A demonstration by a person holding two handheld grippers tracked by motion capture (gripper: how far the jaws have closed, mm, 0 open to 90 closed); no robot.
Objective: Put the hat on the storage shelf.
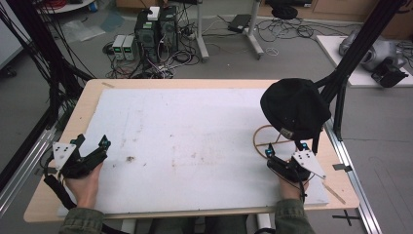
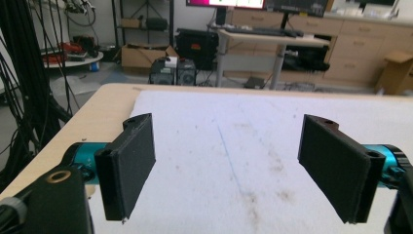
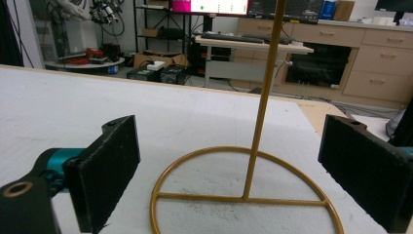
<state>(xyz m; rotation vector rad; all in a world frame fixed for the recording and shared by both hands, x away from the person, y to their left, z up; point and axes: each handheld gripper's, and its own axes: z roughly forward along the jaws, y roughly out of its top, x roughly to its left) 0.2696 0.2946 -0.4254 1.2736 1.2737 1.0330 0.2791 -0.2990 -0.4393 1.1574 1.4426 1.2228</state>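
A black cap (image 1: pixel 293 107) hangs on top of a gold wire stand (image 1: pixel 265 139) at the right of the white mat (image 1: pixel 195 141). In the right gripper view the stand's ring base (image 3: pixel 243 197) and its upright rod (image 3: pixel 265 92) rise just ahead, between my jaws. My right gripper (image 1: pixel 285 153) (image 3: pixel 234 170) is open, a little in front of the stand's base and not touching it. My left gripper (image 1: pixel 92 142) (image 2: pixel 236 165) is open at the mat's left edge, with only stained mat between its pads.
The mat covers most of a wooden table (image 1: pixel 92 95). A black frame post (image 1: pixel 350 53) slants up behind the cap at the right. Computers and cables (image 1: pixel 156 34) sit on the floor beyond the far edge. A small dark crumb (image 1: pixel 130 158) lies near the left gripper.
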